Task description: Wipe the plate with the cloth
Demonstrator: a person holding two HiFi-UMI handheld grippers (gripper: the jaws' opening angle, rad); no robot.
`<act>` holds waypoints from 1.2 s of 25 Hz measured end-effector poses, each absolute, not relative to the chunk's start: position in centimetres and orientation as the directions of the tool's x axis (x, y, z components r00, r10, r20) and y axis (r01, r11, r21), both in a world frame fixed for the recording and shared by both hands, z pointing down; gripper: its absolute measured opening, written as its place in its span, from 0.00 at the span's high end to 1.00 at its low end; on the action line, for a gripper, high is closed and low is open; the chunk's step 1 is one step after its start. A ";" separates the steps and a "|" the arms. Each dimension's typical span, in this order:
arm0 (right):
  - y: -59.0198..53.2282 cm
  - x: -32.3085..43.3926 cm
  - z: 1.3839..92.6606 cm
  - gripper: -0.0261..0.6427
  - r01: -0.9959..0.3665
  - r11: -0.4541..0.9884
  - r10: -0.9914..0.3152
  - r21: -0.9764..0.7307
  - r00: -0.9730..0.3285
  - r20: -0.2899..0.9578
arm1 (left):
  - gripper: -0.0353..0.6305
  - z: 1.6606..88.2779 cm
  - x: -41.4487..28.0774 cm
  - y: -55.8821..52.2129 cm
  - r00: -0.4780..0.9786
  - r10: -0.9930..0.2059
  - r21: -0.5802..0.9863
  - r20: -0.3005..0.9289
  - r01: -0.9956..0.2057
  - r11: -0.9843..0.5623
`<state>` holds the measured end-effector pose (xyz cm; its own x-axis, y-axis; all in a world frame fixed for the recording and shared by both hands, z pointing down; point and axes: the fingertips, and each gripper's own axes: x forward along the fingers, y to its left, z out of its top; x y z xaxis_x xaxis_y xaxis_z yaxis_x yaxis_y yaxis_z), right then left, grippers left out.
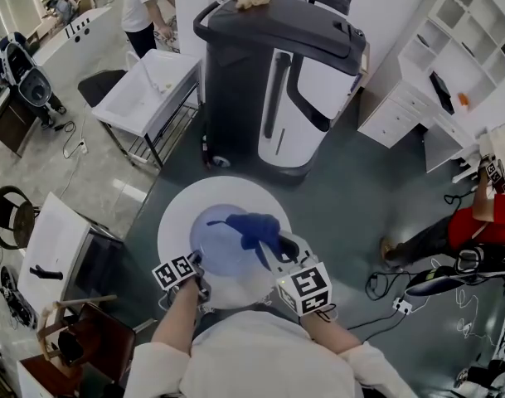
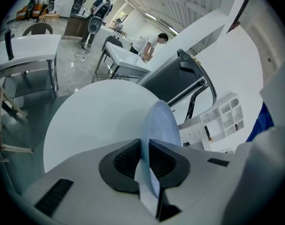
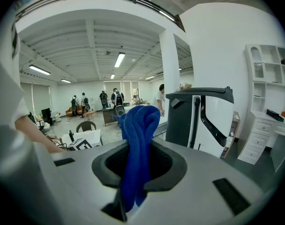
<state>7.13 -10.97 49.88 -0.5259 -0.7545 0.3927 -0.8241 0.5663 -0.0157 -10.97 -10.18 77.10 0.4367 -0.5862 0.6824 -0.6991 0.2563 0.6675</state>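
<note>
**Student:** What does the head view show at centre?

**Instructor:** A round white table, seen from above. Over it is a pale blue plate, its face turned up toward the camera. The left gripper meets the plate at its near left rim. The right gripper comes in from the near right.

**Student:** What is the state of the left gripper?

**Instructor:** In the left gripper view its jaws are nearly together and clamp the plate's rim. The plate appears almost edge-on and runs away from the jaws, with the white table behind it. Whether the plate touches the tabletop cannot be told.

**Student:** And the right gripper?

**Instructor:** Its jaws are closed on a dark blue cloth. In the right gripper view the cloth stands bunched above the jaws and a fold hangs below them. In the head view the cloth lies over the far right part of the plate. Contact between cloth and plate looks likely but cannot be confirmed.

**Student:** What surrounds the table?

**Instructor:** A large dark grey and white machine stands beyond the table. It is also visible in the right gripper view. A white shelf unit stands against the wall at upper right. A person in a red top is at the right edge.
</note>
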 end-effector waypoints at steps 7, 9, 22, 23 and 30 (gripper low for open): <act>-11.0 7.7 50.2 0.83 -0.826 0.563 -0.754 -0.017 -0.521 0.400 | 0.88 78.6 -11.1 -10.3 0.421 -0.571 0.653 0.705 -0.701 0.288; -11.0 7.8 50.3 0.83 -0.827 0.561 -0.753 -0.018 -0.520 0.403 | 0.88 78.9 -11.1 -10.3 0.421 -0.568 0.652 0.707 -0.700 0.293; -11.0 8.2 50.4 0.83 -0.828 0.561 -0.747 -0.012 -0.512 0.424 | 0.88 81.2 -11.6 -10.1 0.390 -0.510 0.597 0.767 -0.724 0.345; -11.0 8.2 50.4 0.83 -0.828 0.561 -0.747 -0.011 -0.512 0.425 | 0.88 81.4 -11.6 -10.1 0.388 -0.507 0.595 0.770 -0.724 0.349; -11.0 8.3 50.5 0.83 -0.831 0.557 -0.750 -0.009 -0.507 0.425 | 0.88 82.3 -11.7 -9.9 0.394 -0.495 0.597 0.775 -0.714 0.366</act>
